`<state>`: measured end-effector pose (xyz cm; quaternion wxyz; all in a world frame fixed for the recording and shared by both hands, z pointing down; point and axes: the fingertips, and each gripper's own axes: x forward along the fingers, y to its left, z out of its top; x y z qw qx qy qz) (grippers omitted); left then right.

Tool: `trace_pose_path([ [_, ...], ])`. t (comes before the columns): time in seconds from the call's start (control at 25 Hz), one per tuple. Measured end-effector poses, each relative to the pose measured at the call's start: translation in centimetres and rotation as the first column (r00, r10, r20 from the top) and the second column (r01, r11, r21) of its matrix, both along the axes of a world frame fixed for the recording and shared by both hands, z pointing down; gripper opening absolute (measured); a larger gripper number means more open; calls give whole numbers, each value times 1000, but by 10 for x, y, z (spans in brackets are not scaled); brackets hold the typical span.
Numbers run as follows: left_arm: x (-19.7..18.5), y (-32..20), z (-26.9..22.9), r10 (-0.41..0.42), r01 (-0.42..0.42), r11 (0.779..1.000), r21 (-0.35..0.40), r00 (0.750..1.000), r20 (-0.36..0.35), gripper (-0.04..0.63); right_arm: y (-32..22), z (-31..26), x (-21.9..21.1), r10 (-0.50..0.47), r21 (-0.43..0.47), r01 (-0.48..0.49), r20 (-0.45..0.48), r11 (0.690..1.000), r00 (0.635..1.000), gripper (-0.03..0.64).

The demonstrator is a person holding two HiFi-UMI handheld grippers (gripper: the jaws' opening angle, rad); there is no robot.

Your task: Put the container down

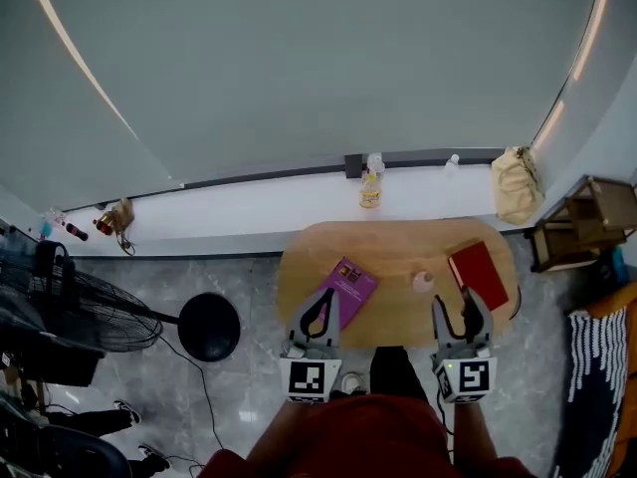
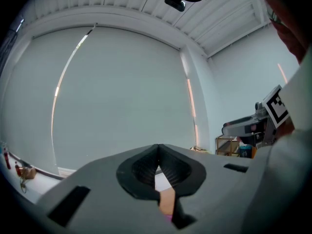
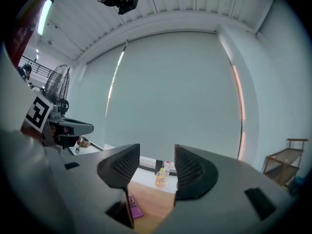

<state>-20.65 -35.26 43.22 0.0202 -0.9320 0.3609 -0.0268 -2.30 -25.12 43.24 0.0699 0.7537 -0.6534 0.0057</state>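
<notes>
Person stands at the near edge of an oval wooden table (image 1: 398, 242), one gripper in each hand, both held low over the near rim. Left gripper (image 1: 320, 307): jaws pressed together at the tips, nothing between them. Lower down, its own view shows only a sliver of tabletop and a bit of purple through the gap. It hovers over the near corner of a purple book (image 1: 346, 285), which lies flat on the table's left half. Right gripper (image 1: 458, 312): jaws apart, nothing held. Through the gap its own view shows bare wood and, far off, a yellow bottle (image 3: 160, 178) on the white ledge (image 1: 249, 202) below the window blind. The container (image 1: 424, 282) is small and pale, possibly pinkish; detail is too fine to confirm. It stands upright on the tabletop between the purple book and a red book (image 1: 479, 273), nearer the red one. Neither gripper touches it; the right gripper's tips are just beside it, on the person's side. The red book lies flat on the table's right half, close by the right gripper's outer jaw; contact cannot be judged. Off the table: a tan bag (image 1: 516, 184) at the right end of the ledge, a wooden shelf unit (image 1: 587, 222) further right, a floor fan (image 1: 70, 307) at far left, and a round black base (image 1: 209, 327) on the grey floor near the table's left end.
</notes>
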Motion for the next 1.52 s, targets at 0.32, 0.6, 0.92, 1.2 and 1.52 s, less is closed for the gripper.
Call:
trace_pose_path([
  [0.32,-12,12,-33,8,-7,990,144,1000,-11,6,13,-36,-10,16,88,-12,-43,996,999,218],
  [0.6,-12,20,-36,22,-22,984,174,1000,3,6,21,-37,-10,28,102,-23,-48,994,998,210],
  [0.92,-14,21,-39,9,-2,991,135,999,-52,6,21,-39,-13,39,108,-34,-46,994,998,141],
  [1.2,-11,26,-40,31,-33,984,177,999,13,6,21,-37,-11,64,91,-58,-58,994,996,-3],
  [1.52,-13,24,-40,24,-20,992,126,999,-34,6,20,-37,-10,65,83,-61,-54,995,996,-3],
])
